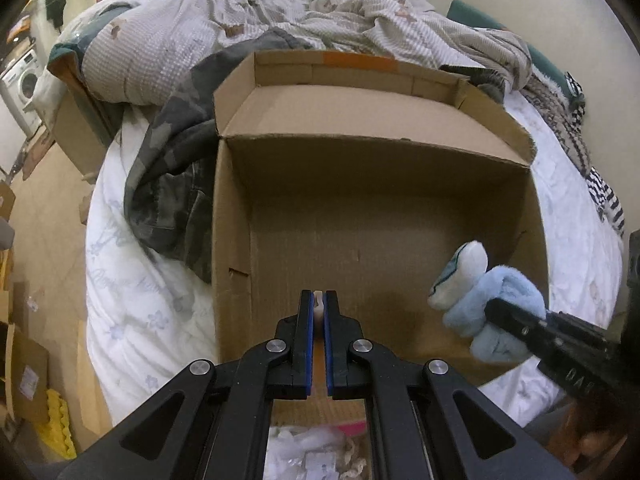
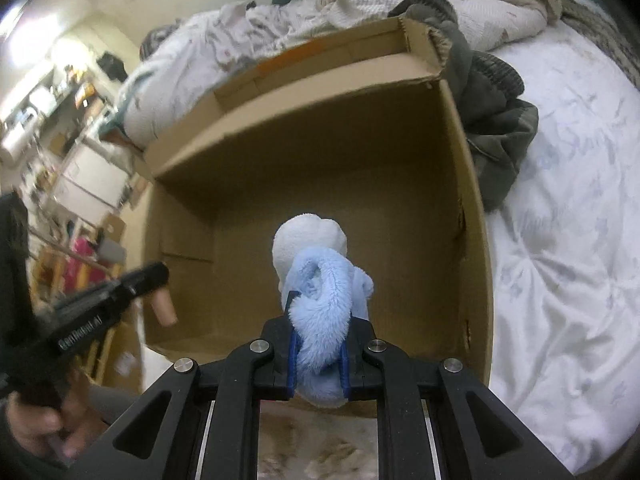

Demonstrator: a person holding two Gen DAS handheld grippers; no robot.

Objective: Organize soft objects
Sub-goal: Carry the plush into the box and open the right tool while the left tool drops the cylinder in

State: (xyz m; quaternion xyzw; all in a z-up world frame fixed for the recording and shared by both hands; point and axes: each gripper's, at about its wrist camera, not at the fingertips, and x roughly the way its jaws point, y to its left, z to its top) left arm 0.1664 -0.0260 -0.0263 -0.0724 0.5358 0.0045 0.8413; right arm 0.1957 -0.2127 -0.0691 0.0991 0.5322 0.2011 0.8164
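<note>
Right wrist view: the right gripper [image 2: 318,320] is nearest, its jaws clenched on a blue and white plush [image 2: 320,292].
Plush place: it hangs over the near part of the open box [image 2: 472,240], above the floor of the box and not touching it.
Plush axis: the long axis runs away from the gripper, toward the far wall of the box; the white end points far and the blue end is between the pads.
Left gripper [image 1: 319,300]: its jaws are pressed together on a small pale thing [image 1: 318,304]; in the right wrist view it looks like a short pinkish cylinder, but I cannot tell what it is. It is over the near left part of the box.
Box: it stands on the bed [image 1: 132,292] with flaps up, and the inside that is visible looks empty.
Far: a grey garment [image 1: 176,184] lies beside the box, and a rumpled quilt [image 1: 168,40] behind it.
Progress: I judge it is early; nothing is in the box yet, and the two held things are not released.
</note>
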